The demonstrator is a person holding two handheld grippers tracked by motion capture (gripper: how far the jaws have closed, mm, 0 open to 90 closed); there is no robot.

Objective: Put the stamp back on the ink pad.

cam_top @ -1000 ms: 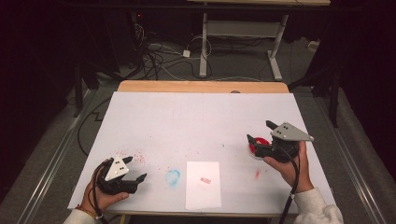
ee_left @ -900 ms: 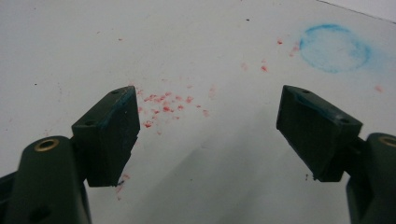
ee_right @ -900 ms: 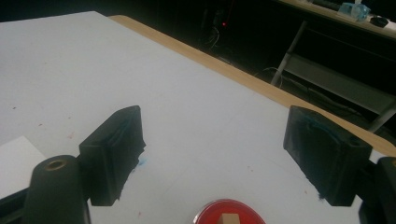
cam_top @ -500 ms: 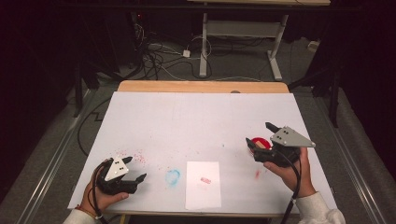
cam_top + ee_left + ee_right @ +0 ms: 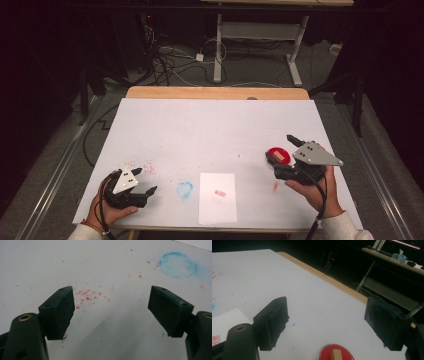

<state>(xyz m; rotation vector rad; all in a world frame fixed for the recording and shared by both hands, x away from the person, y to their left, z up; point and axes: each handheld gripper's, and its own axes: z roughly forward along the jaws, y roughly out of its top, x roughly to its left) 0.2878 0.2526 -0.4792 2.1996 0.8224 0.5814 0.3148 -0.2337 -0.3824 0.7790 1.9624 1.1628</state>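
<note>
In the right gripper view the right gripper (image 5: pixel 325 322) has its fingers (image 5: pixel 272 323) wide apart with nothing between them. Just below the gap, at the bottom centre of the frame, sits a round red ink pad (image 5: pixel 335 353) with a small wooden stamp (image 5: pixel 336 355) standing upright in its middle. In the high view this gripper (image 5: pixel 292 157) is at the right of the frame, lower than centre, held in the person's right hand (image 5: pixel 312 187), and the ink pad (image 5: pixel 276 155) lies just at its front, on the white cover of the bench (image 5: pixel 215 130).

In the left gripper view the left gripper (image 5: pixel 112 311) also has its fingers (image 5: pixel 58 312) spread apart and empty, over a scatter of red specks (image 5: pixel 87 296); a faint blue ring (image 5: pixel 178 265) marks the cover at the upper right. In the high view this gripper (image 5: pixel 145 182) is at the lower left, in the left hand (image 5: pixel 112 212).

Between the two hands, at the lower centre of the high view, lies a white sheet of paper (image 5: pixel 217 200) with a small red stamp mark (image 5: pixel 219 193) on it. The blue ring (image 5: pixel 185 189) is just left of the sheet.
</note>
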